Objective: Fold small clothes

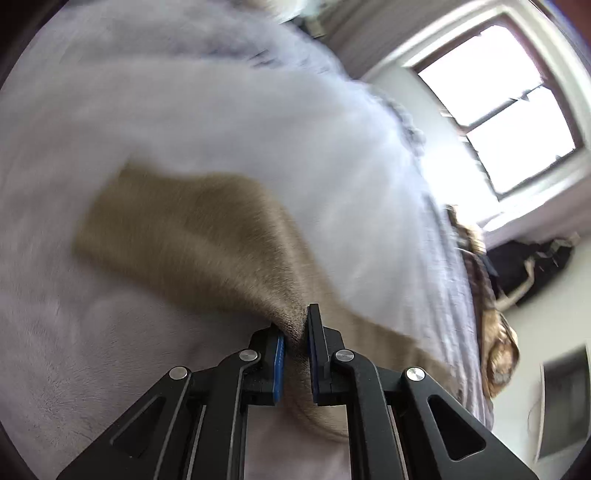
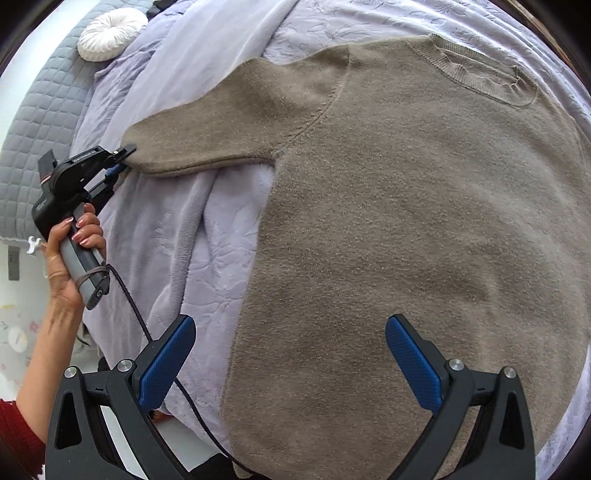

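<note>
The taupe sweater [image 2: 406, 229] lies flat on the lavender blanket [image 2: 207, 258], filling the centre and right of the right wrist view, its sleeve stretching to the upper left. There the left gripper [image 2: 123, 158], held by a hand [image 2: 74, 251], is clamped on the sleeve's cuff [image 1: 295, 332]. The right gripper [image 2: 291, 363] hovers above the sweater's lower body, spread wide, holding nothing.

Bed [image 2: 44, 122] under lavender plush blanket [image 2: 221, 258]; taupe sweater [image 2: 406, 240] spread flat on blanket; white round cushion [image 2: 110, 33] near edge.

One sweater [image 2: 406, 221], one lilac blanket [image 2: 207, 258], one round white cushion [image 2: 110, 33], two claws [image 2: 290, 365].
</note>
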### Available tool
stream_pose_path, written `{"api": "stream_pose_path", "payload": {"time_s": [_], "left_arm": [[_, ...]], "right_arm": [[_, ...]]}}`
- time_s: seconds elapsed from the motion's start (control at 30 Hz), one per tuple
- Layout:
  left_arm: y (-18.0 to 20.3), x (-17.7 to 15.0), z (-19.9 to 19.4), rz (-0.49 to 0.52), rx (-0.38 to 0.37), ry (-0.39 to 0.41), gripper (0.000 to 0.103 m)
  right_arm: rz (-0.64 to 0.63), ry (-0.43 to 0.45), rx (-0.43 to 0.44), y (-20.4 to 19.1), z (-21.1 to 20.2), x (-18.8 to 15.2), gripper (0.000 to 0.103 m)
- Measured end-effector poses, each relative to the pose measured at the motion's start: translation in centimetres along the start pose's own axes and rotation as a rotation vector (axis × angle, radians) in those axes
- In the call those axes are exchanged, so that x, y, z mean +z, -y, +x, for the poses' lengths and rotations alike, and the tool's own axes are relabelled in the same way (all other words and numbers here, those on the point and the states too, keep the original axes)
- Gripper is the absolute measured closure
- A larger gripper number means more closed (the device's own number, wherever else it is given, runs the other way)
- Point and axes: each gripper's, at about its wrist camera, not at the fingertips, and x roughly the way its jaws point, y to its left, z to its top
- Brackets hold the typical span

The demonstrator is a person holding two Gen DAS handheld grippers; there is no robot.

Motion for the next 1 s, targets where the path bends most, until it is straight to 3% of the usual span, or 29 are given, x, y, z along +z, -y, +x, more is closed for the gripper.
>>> {"api": "stream_pose_path", "payload": {"time_s": [0.23,0.33,0.47,0.57,0.7,0.77,0.83,1.0], "left_arm": [[13.3,-1.5,-1.2,0.314,-0.202,0.025,0.091],[19.8,-4.7,0.1,0.439,-0.295,-0.031,0.091],[26.7,-10.3,4.0,0.570,-0.342,-0.160,0.091],[30.1,-15.9,7.6,0.670,-0.317,-0.277,0.091],[31.6,-22.1,11.5,0.783,-0.191,-0.395,0.091],[31.3,-24.2,12.8,0.807,-0.132,-0.439,0.079],[30.7,-25.2,13.1,0.819,-0.060,-0.432,0.035],[29.5,-23.9,9.6,0.853,-0.013,-0.389,0.033]], "right_arm": [[0.048,0.069,0.036,2.3,-2.1,-0.3,0.000],[0.085,0.111,0.039,4.1,-3.6,-0.9,0.000],[0.166,0.162,0.027,8.1,-5.1,-1.7,0.000],[0.245,0.185,0.021,11.4,-6.1,-2.7,0.000],[0.333,0.192,0.000,15.7,-7.0,-4.2,0.000],[0.360,0.189,-0.013,17.3,-7.1,-4.9,0.000],[0.380,0.186,-0.022,18.4,-7.2,-5.3,0.000],[0.404,0.201,-0.047,19.9,-7.6,-4.7,0.000]]}}
